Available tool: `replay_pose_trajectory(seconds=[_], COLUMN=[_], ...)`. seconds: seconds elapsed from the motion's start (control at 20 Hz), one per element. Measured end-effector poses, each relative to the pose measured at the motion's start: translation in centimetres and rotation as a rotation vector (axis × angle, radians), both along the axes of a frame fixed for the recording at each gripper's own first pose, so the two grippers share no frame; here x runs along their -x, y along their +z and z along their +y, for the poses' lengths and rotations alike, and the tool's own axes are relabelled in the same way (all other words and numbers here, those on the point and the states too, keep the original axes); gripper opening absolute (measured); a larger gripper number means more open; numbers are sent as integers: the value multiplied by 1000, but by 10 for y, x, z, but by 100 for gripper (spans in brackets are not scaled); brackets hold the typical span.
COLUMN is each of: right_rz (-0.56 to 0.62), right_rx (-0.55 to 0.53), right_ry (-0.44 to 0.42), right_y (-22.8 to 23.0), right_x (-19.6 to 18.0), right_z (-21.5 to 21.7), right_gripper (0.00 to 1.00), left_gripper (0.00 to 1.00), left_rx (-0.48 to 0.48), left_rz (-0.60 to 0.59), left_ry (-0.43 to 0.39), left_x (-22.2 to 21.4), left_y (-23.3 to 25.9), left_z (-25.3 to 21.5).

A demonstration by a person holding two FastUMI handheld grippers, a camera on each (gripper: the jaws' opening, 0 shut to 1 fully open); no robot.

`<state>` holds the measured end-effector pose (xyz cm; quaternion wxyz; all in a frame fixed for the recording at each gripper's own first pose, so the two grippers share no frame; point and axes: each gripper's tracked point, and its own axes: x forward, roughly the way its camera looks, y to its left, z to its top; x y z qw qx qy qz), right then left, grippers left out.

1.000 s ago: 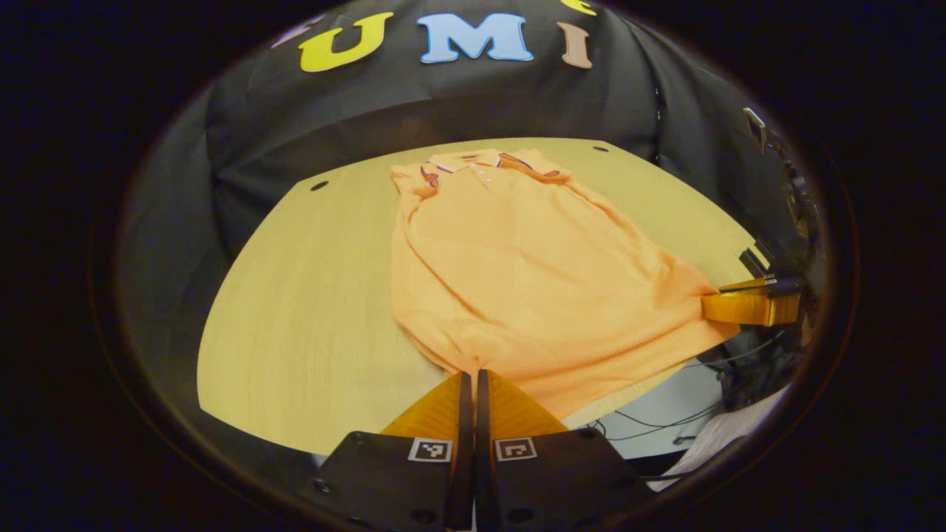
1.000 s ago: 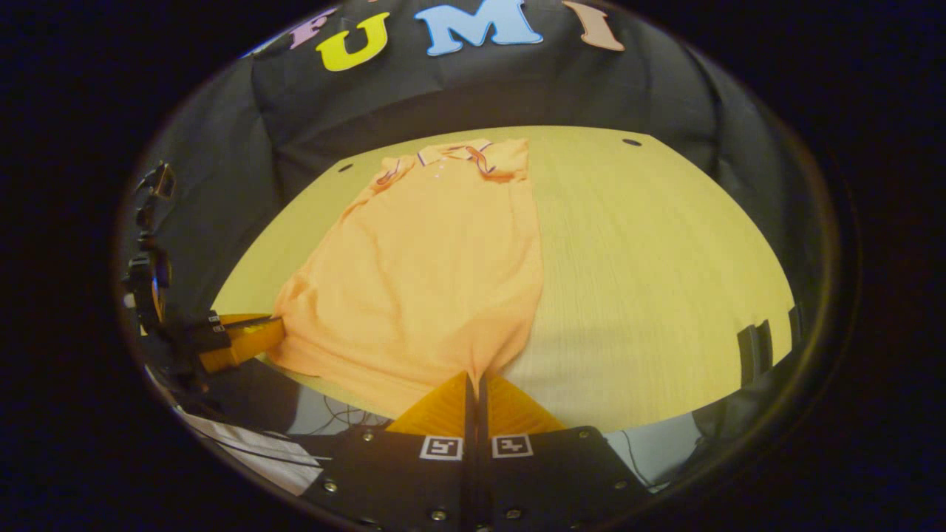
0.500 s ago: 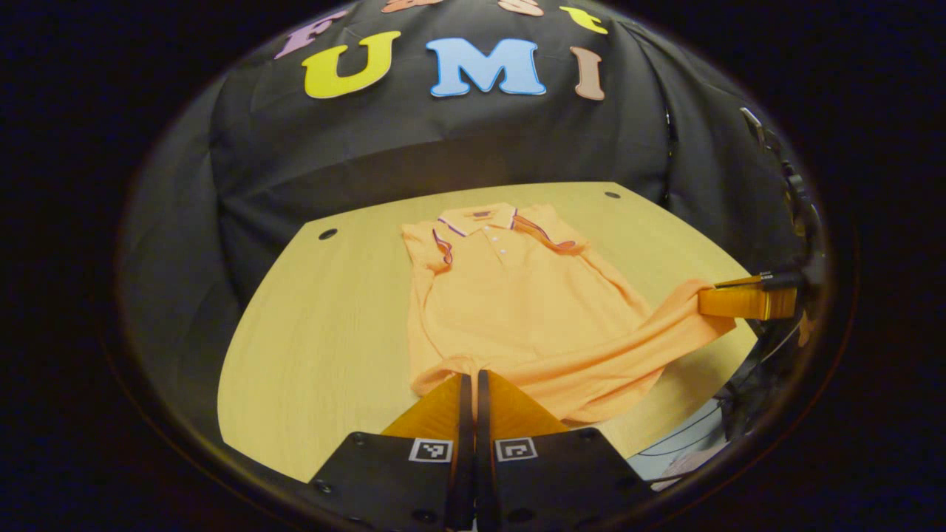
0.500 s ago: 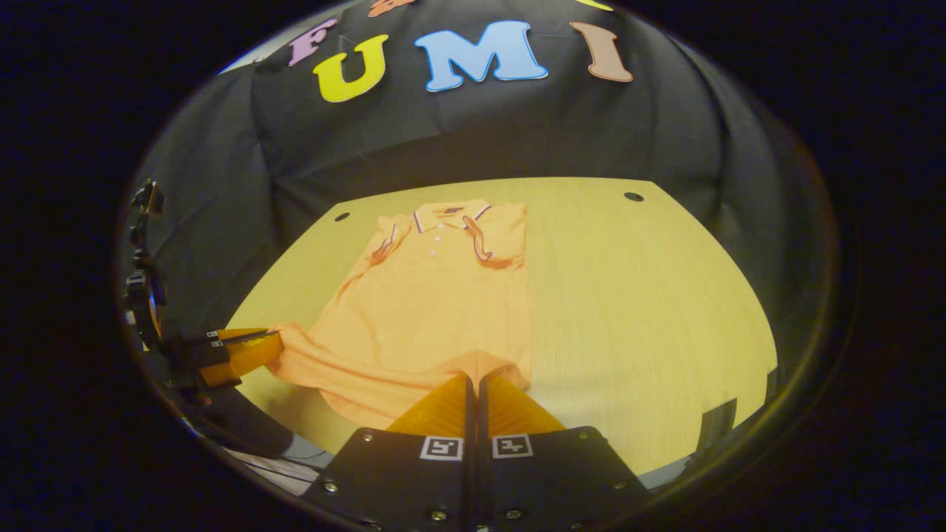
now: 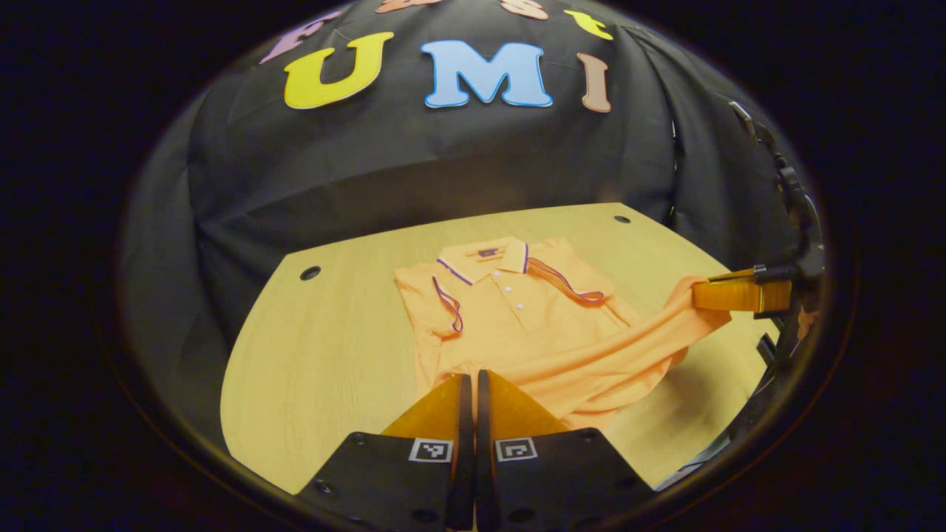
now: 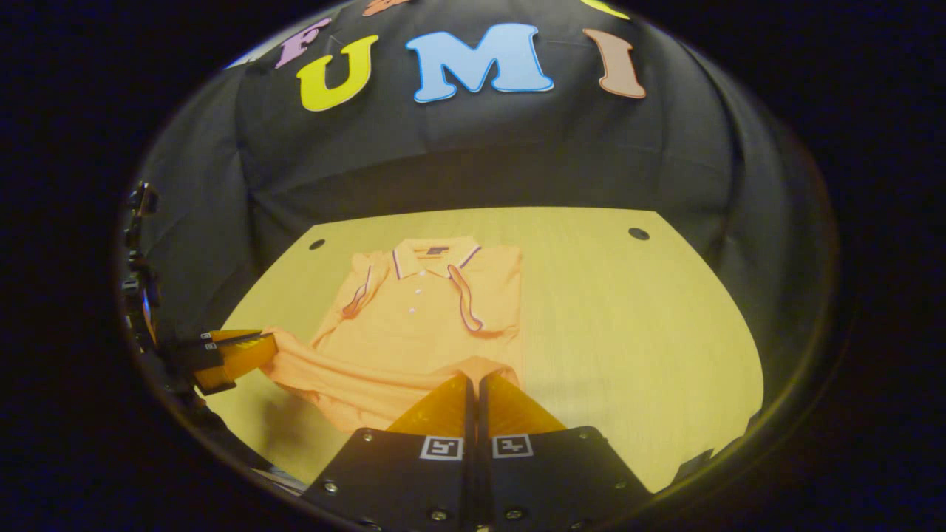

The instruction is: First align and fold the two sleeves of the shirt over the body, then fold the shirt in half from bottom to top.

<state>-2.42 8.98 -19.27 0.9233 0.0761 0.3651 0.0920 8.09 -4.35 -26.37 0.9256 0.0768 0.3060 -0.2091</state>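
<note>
Shirt lies on the wooden table before black cloth, hem clamped in both grippers' fingers.

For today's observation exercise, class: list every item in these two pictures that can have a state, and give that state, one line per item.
shirt: sleeves folded over the body, bottom hem lifted off the table, half fold not finished
collar: lying flat, facing up
left gripper: shut on the shirt's hem
right gripper: shut on the shirt's hem
table: bearing the shirt's upper part
</note>
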Motion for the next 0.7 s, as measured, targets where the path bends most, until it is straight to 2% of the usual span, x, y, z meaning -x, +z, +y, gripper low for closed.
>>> replay_pose_trajectory(seconds=[0.3,0.7], right_rz=[-47,-97], right_rx=[36,50], right_ry=[-12,-57], right_y=[10,7], right_x=[-61,-140], right_z=[8,13], right_gripper=[0,0], left_gripper=[7,7], left_rx=[43,76], left_rz=[-88,-147], left_ry=[22,72], left_x=[-67,-151], left_y=[16,-3], left_z=[-10,-16])
